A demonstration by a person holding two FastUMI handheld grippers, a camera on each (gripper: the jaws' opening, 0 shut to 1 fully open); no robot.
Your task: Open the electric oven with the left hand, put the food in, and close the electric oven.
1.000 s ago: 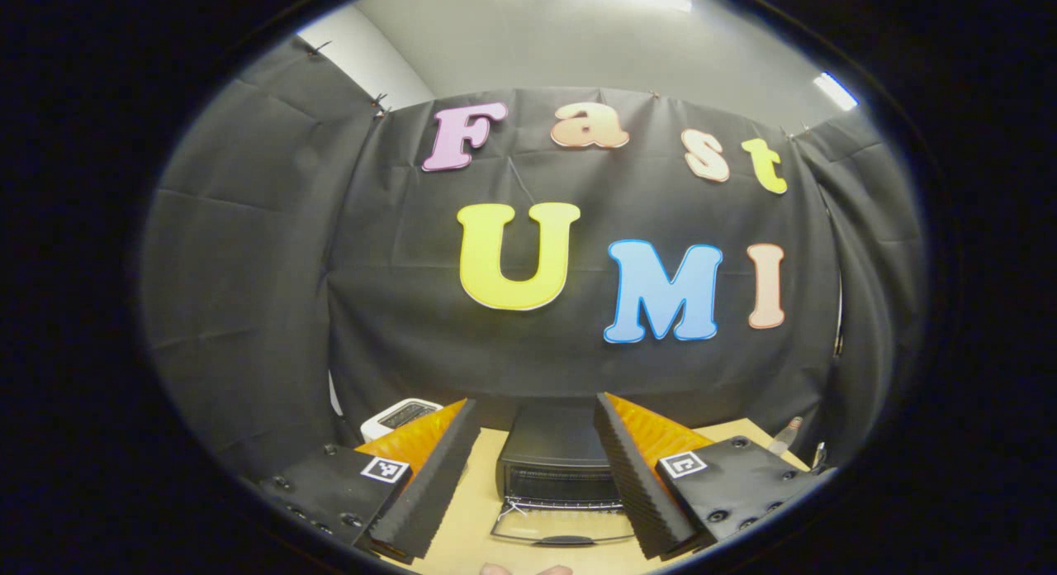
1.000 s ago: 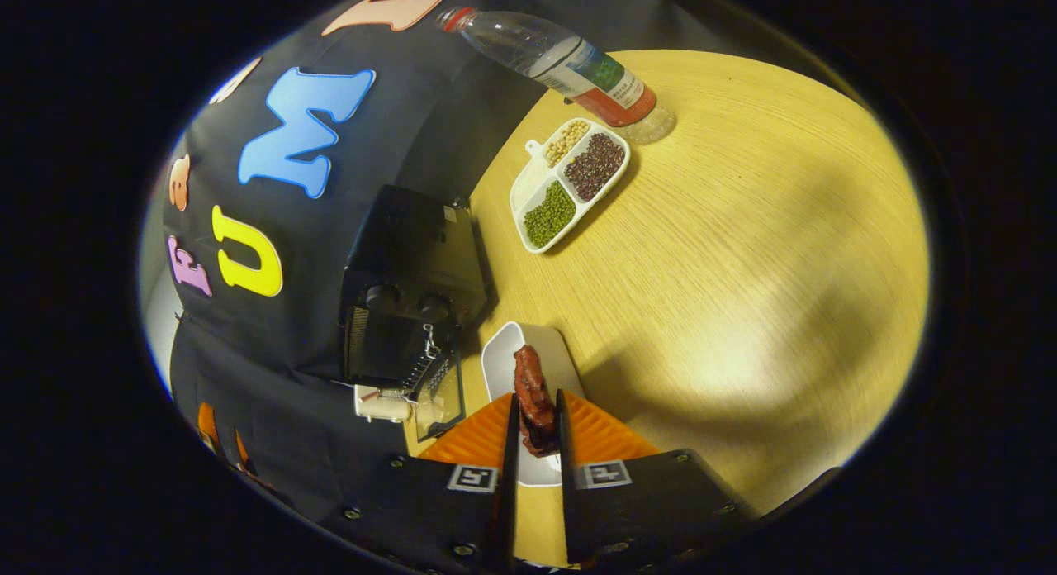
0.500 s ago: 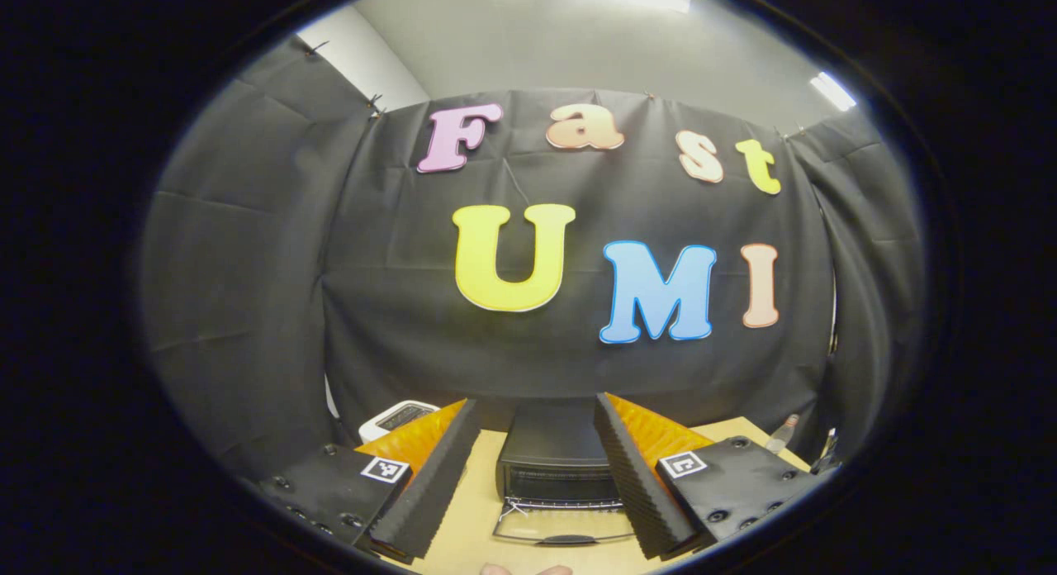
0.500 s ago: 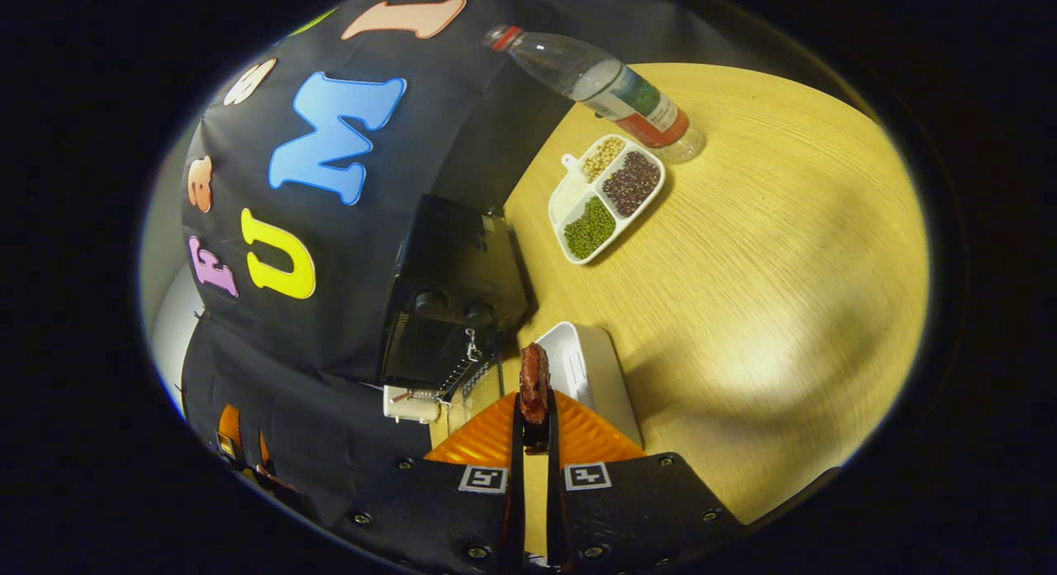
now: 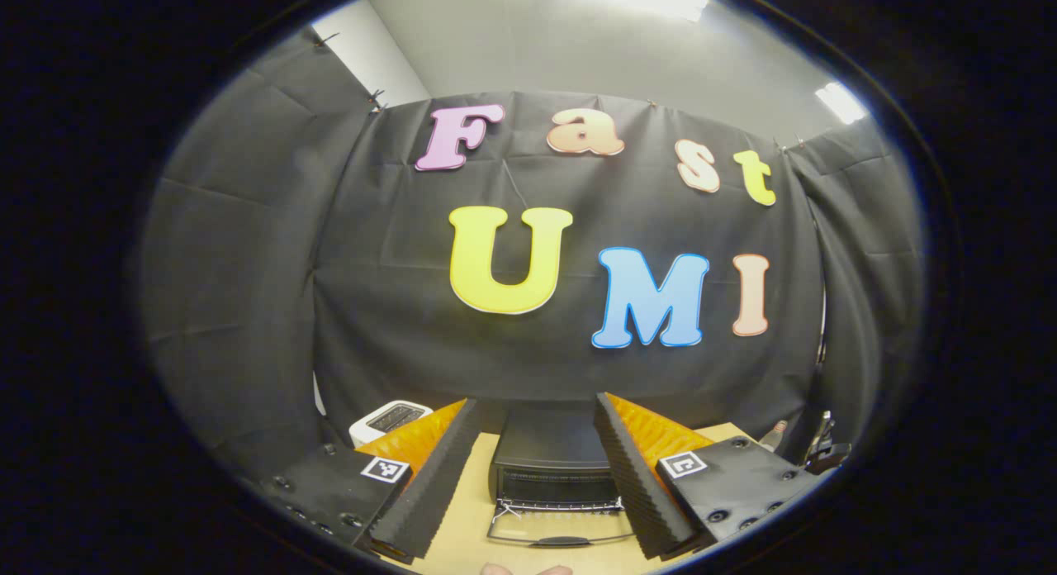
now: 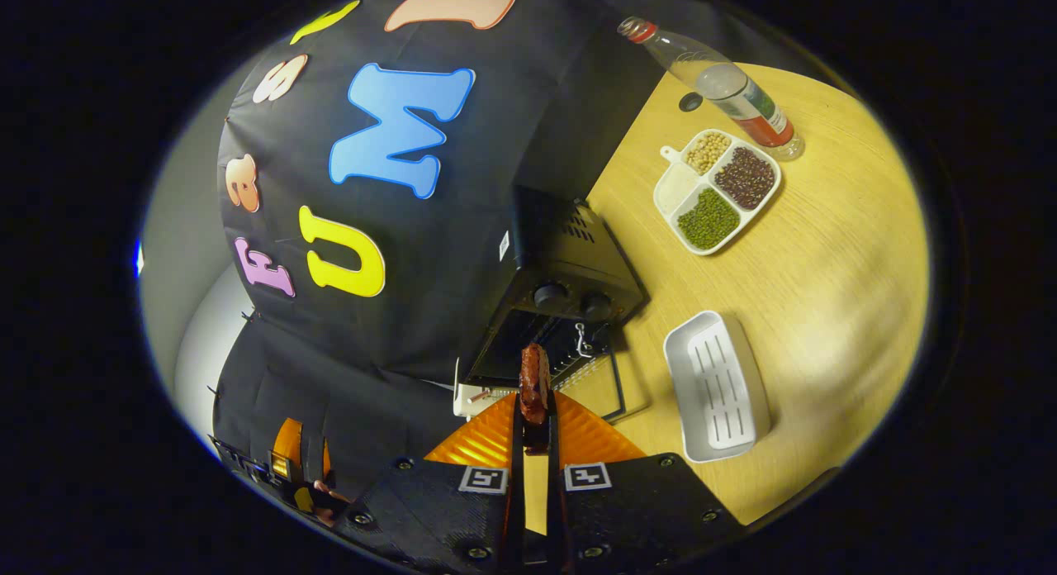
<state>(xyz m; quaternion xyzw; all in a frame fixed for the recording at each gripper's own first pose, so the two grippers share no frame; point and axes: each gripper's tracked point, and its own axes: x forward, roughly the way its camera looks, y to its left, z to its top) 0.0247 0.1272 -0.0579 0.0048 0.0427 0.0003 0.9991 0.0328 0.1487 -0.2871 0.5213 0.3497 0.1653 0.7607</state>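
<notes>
The black electric oven (image 5: 552,463) stands on the wooden table with its glass door (image 5: 555,529) folded down flat. My left gripper (image 5: 535,476) is open, held back from the oven, which sits between its fingers. In the right gripper view the oven (image 6: 561,286) appears tilted, door (image 6: 601,385) down and wire rack showing. My right gripper (image 6: 534,414) is shut on a reddish-brown piece of food (image 6: 533,383), held in the air just before the oven's open mouth.
An empty white ribbed tray (image 6: 717,387) lies on the table beside the oven door. Farther off are a divided dish of beans (image 6: 717,191) and a plastic bottle (image 6: 718,83). A white toaster (image 5: 388,418) stands left of the oven.
My right gripper has lifted the food off the white tray and swung it left, up to the open oven. The left gripper has barely shifted.
</notes>
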